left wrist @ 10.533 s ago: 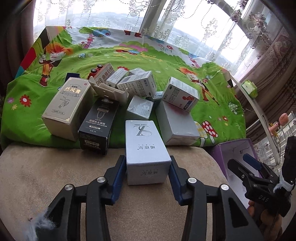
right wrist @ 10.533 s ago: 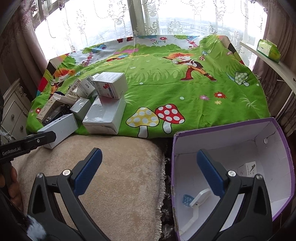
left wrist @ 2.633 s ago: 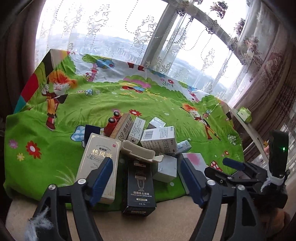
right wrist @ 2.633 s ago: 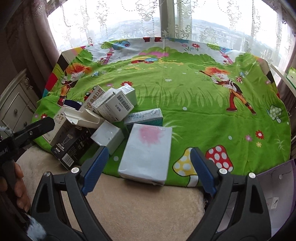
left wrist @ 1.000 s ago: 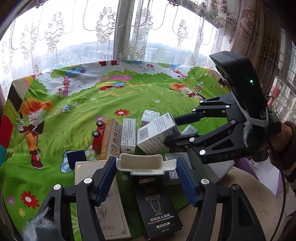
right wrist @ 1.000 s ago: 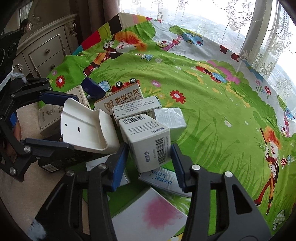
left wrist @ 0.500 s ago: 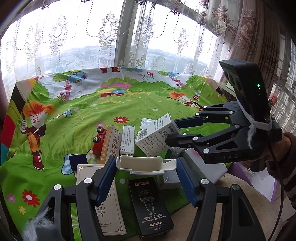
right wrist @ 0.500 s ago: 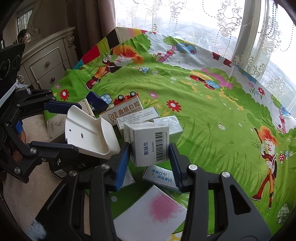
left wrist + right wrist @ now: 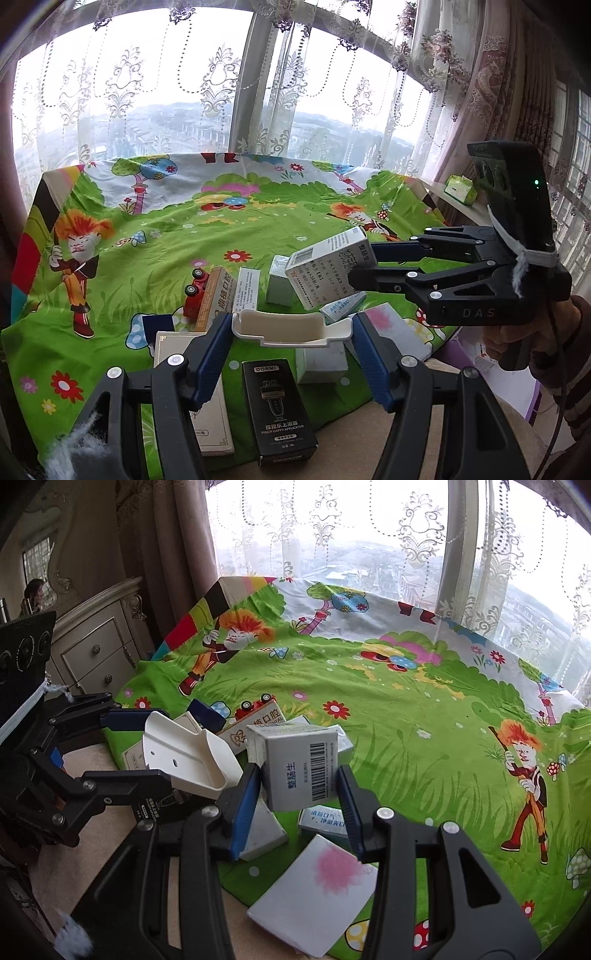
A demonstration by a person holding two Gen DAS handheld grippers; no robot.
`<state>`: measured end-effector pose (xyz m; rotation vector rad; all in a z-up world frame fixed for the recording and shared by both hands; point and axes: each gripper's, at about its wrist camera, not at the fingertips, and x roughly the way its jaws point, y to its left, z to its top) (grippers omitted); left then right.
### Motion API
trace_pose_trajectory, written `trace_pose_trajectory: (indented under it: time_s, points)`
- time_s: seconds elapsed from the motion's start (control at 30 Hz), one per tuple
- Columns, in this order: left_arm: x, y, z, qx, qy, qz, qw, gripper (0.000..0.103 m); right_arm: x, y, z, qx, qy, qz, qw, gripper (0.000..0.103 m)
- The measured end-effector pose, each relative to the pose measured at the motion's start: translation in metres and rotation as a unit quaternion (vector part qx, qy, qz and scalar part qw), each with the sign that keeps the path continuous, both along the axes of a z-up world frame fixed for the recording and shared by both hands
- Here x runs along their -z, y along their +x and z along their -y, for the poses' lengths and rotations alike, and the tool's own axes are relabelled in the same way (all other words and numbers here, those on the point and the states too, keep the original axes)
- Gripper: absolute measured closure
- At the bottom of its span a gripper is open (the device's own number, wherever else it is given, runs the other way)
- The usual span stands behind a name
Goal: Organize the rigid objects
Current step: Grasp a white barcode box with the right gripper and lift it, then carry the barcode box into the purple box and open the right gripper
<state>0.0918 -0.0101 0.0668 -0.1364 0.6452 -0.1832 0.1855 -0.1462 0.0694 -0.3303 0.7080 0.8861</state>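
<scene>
Now right tool (image 9: 297,801) lifted barcode box (image 9: 301,771) off cloth (image 9: 406,716).

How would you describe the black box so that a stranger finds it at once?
Look at the green cartoon sheet and its near edge, where the boxes lie. The black box lies flat there, beside a cream box. It is the only black one, with "DORMI" printed on top.

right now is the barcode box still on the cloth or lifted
Lifted: the barcode box hangs tilted between the right gripper pads, clear of the cloth.
</scene>
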Motion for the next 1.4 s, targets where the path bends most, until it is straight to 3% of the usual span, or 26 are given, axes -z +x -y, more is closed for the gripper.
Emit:
trace_pose_trajectory:
  time_s: [0.37,0.87,1.4]
  points:
    - [-0.016,-0.017,0.03,0.028,-0.007,0.018,0.9994,0.037,-0.016,-0.026,0.047,0.053,0.037,-0.008,0.998,0.056]
    - [-0.034,-0.027,0.092,0.101,-0.018,0.024,0.9944,0.037,-0.022,-0.059,0.136,0.138,0.05,-0.016,0.989,0.056]
    - [-0.02,-0.029,0.206,0.237,-0.015,-0.005,0.9714,0.037,0.009,-0.081,0.24,0.255,0.047,-0.058,0.964,0.056]
